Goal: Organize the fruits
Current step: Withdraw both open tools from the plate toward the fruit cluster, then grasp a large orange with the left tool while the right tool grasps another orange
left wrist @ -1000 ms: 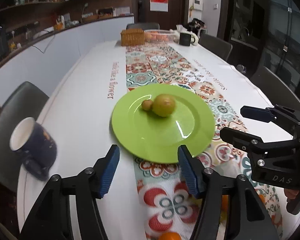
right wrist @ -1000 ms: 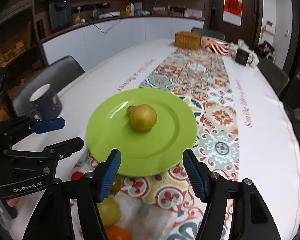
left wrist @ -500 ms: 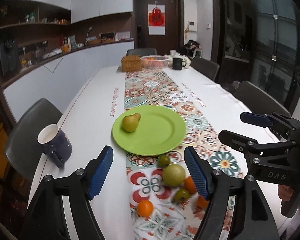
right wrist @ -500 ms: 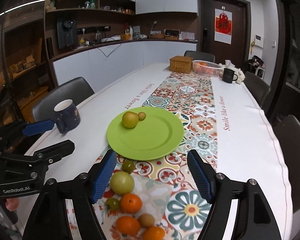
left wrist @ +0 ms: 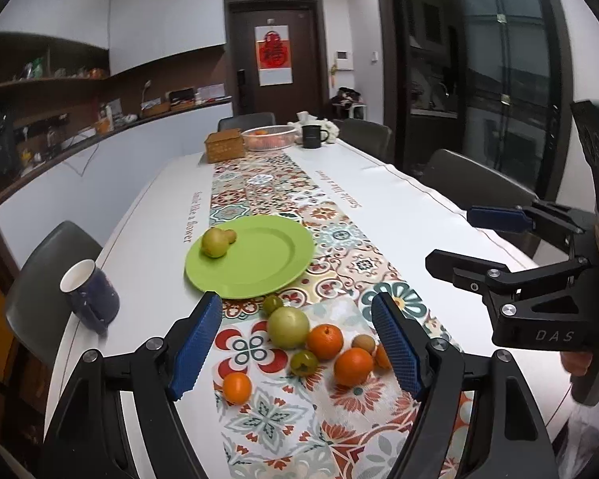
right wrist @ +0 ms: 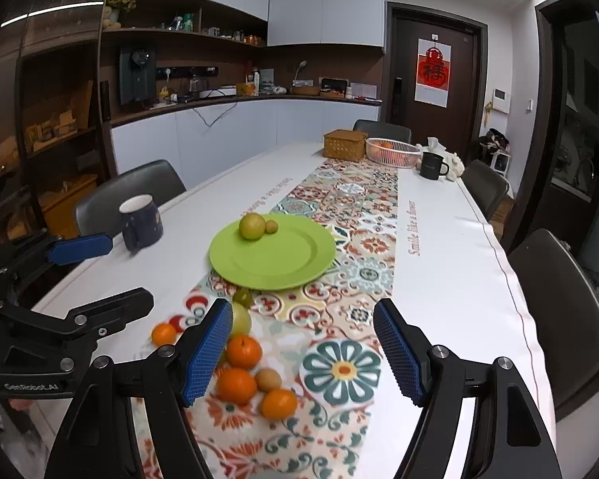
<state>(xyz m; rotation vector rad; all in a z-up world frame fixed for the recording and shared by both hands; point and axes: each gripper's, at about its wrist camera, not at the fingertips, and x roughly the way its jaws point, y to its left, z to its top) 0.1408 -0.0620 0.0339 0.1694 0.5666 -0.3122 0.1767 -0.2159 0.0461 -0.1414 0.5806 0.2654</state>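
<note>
Two fruits already sit on the plate (left wrist: 255,257): a green pear (left wrist: 215,242) with a small brown fruit (left wrist: 230,235) touching it, both at the far left rim. The rest lie in a loose pile (left wrist: 315,345) on the runner (left wrist: 275,195), just on the near side of the plate: several oranges, a large green apple (left wrist: 288,326), small green fruits and a brown one. The step in hand appears to be the pause between transfers, with both tools empty and hanging above the near table end. The left gripper (left wrist: 297,343) has its jaws spreading apart with nothing between the pads; in its view the pile lies below and between them, not touched. The right gripper (right wrist: 303,349) stands released and empty, the pile beside and partly behind its left finger. The next move calls for descending on one fruit at the pile's edge, probably an orange (left wrist: 237,387) standing apart, without nudging its neighbours.
</note>
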